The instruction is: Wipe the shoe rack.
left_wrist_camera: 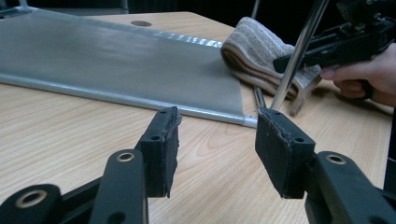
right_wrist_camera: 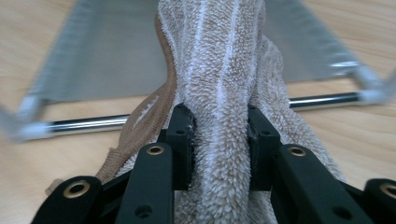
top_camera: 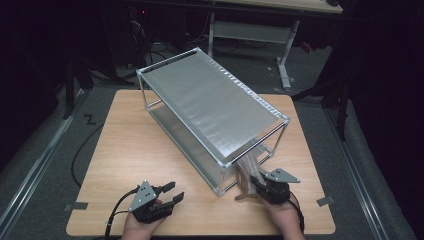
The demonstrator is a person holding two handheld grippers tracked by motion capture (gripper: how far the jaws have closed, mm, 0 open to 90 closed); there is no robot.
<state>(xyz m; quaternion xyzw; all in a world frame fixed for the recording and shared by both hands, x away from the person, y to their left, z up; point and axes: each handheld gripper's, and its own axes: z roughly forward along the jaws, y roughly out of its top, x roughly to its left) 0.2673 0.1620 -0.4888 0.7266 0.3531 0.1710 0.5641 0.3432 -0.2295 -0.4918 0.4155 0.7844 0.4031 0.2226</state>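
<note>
A two-tier metal shelf rack (top_camera: 210,100) stands diagonally on the wooden table (top_camera: 125,150). A folded beige striped towel (top_camera: 248,172) lies partly inside the rack's lower tier at its near end. My right gripper (top_camera: 261,186) is shut on the towel (right_wrist_camera: 219,93), whose pile bulges between the pads. In the left gripper view the towel (left_wrist_camera: 261,58) rests on the lower shelf (left_wrist_camera: 116,60) behind a rack post (left_wrist_camera: 299,51). My left gripper (top_camera: 172,194) hovers open over the table at the near left, its jaws wide apart (left_wrist_camera: 217,144) with nothing between them.
The table's near edge is close under both hands. A desk frame (top_camera: 285,40) and cables stand on the dark floor behind the table. Bare tabletop (top_camera: 135,125) lies left of the rack.
</note>
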